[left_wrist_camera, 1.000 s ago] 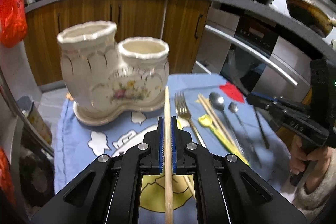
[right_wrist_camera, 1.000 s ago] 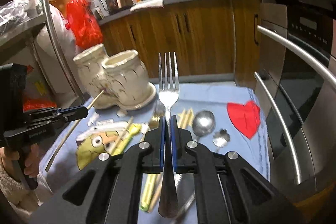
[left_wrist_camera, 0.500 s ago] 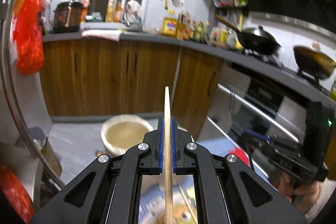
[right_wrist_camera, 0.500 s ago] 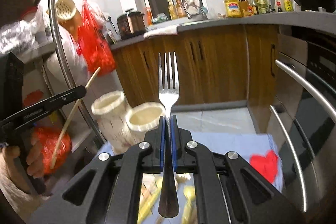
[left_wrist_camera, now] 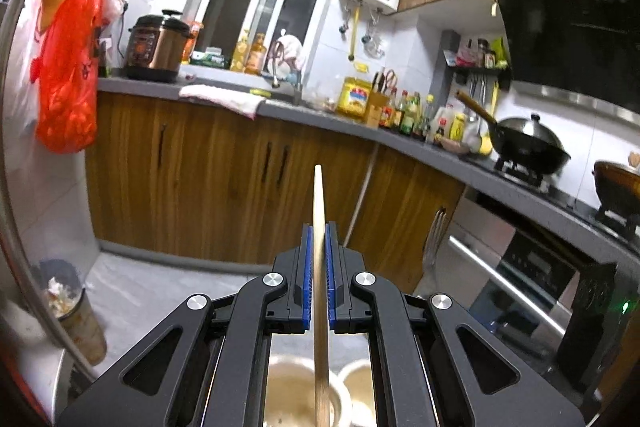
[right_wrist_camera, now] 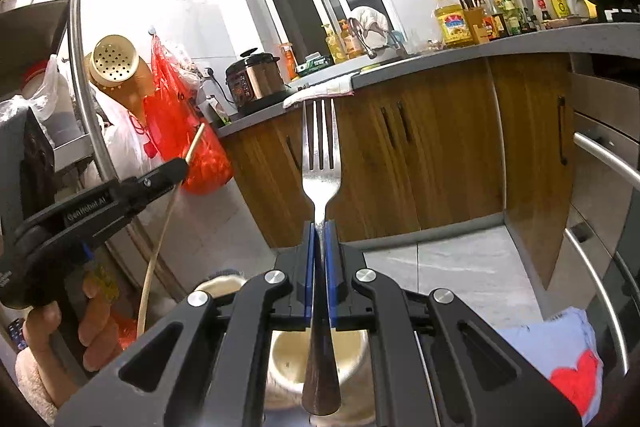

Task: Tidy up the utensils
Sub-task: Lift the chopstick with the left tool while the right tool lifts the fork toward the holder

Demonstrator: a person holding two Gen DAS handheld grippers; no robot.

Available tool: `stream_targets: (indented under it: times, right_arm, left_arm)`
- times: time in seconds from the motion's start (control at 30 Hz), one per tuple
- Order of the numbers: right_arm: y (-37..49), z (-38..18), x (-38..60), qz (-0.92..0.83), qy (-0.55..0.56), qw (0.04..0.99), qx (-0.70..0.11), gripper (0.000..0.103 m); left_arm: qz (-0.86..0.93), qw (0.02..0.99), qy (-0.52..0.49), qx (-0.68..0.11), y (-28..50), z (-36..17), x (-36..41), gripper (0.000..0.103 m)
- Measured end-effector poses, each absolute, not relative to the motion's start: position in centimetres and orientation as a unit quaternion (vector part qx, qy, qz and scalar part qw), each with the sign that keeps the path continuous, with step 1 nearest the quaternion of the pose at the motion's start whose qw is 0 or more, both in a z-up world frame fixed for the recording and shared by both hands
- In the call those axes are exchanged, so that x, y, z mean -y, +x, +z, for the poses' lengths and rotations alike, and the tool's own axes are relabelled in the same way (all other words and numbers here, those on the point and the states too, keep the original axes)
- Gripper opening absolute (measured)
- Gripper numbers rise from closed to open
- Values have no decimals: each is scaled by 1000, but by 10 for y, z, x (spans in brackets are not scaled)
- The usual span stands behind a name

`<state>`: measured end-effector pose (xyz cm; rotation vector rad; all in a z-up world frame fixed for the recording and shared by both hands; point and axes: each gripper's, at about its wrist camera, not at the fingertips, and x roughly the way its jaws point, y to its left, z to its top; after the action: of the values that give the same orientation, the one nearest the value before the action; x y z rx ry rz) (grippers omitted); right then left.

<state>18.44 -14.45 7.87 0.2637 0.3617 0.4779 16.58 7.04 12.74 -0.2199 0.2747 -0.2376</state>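
Observation:
My left gripper (left_wrist_camera: 319, 231) is shut on a wooden chopstick (left_wrist_camera: 319, 211) that stands nearly upright, its lower end hanging over the cream ceramic holder (left_wrist_camera: 296, 387) with two cups, seen between the arms. My right gripper (right_wrist_camera: 319, 227) is shut on a steel fork (right_wrist_camera: 319, 163), tines up, its handle end over one cup of the holder (right_wrist_camera: 288, 359). In the right wrist view the left gripper (right_wrist_camera: 182, 167) with its chopstick (right_wrist_camera: 160, 239) shows at the left, held by a hand (right_wrist_camera: 52, 327). The fork's tines (left_wrist_camera: 434, 239) appear at the right of the left wrist view.
Wooden kitchen cabinets (left_wrist_camera: 224, 171) under a grey counter lie ahead, an oven with a steel handle (left_wrist_camera: 504, 287) at the right. A blue cloth with a red heart (right_wrist_camera: 576, 375) shows at the lower right. A bin (left_wrist_camera: 72, 307) stands on the floor at the left.
Both grippers have risen and tilted upward with their utensils. The holder slid from mid-view down under the gripper arms, and the utensils on the cloth left the views.

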Motion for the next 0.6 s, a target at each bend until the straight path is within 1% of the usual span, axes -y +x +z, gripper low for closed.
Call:
stream_targets:
  times: [0.23,0.5,0.6]
  right_arm:
    - [199,61,125,235,113,953,-154,5]
    - [206,37,119,224,104,956,-161,5]
    - [205,32,119,226,102,954,-168,5]
  left_arm:
    - [-77,987,-85,-113,188,110,-71,7]
    - [-65,991,-75,-89,189,93,-77,7]
    - [-72,990,-72,-94,187,89,-74,7]
